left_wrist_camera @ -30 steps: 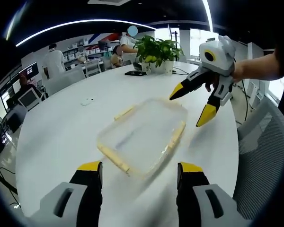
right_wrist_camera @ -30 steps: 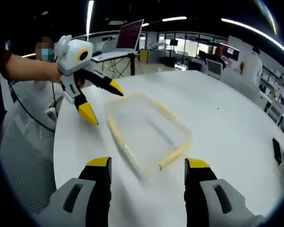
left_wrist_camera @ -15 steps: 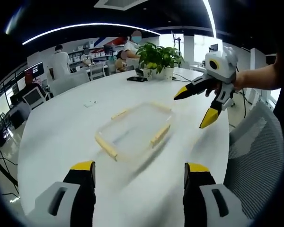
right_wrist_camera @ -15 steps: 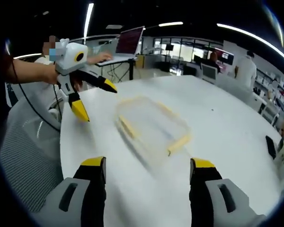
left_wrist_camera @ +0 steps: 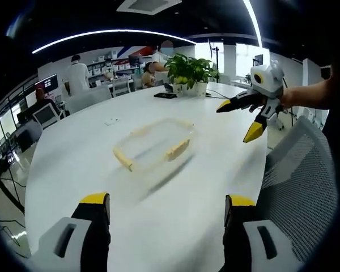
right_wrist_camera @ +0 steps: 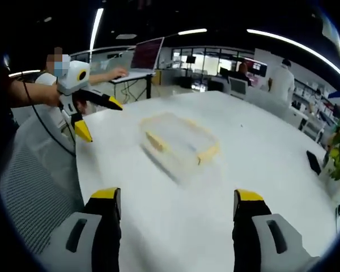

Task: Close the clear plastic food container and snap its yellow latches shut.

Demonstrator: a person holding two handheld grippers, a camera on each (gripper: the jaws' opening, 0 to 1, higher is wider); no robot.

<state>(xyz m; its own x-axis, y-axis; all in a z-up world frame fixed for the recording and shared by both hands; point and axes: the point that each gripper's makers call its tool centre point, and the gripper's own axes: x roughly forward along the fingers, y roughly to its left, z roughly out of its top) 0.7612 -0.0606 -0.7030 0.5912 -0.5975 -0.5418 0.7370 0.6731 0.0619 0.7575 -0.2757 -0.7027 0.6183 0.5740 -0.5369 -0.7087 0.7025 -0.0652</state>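
My left gripper (left_wrist_camera: 161, 207) rises from the bottom of the left gripper view with its jaws spread wide and nothing between them. The container (left_wrist_camera: 153, 148) lies flat on the white table (left_wrist_camera: 73, 170), just above the middle of the frame, its yellow latches (left_wrist_camera: 177, 150) along the edges. My right gripper (left_wrist_camera: 252, 113), jaws parted and empty, hangs at the upper right over the table's edge. In the right gripper view the container (right_wrist_camera: 178, 141) sits at centre, with the left gripper (right_wrist_camera: 93, 116) at the upper left.
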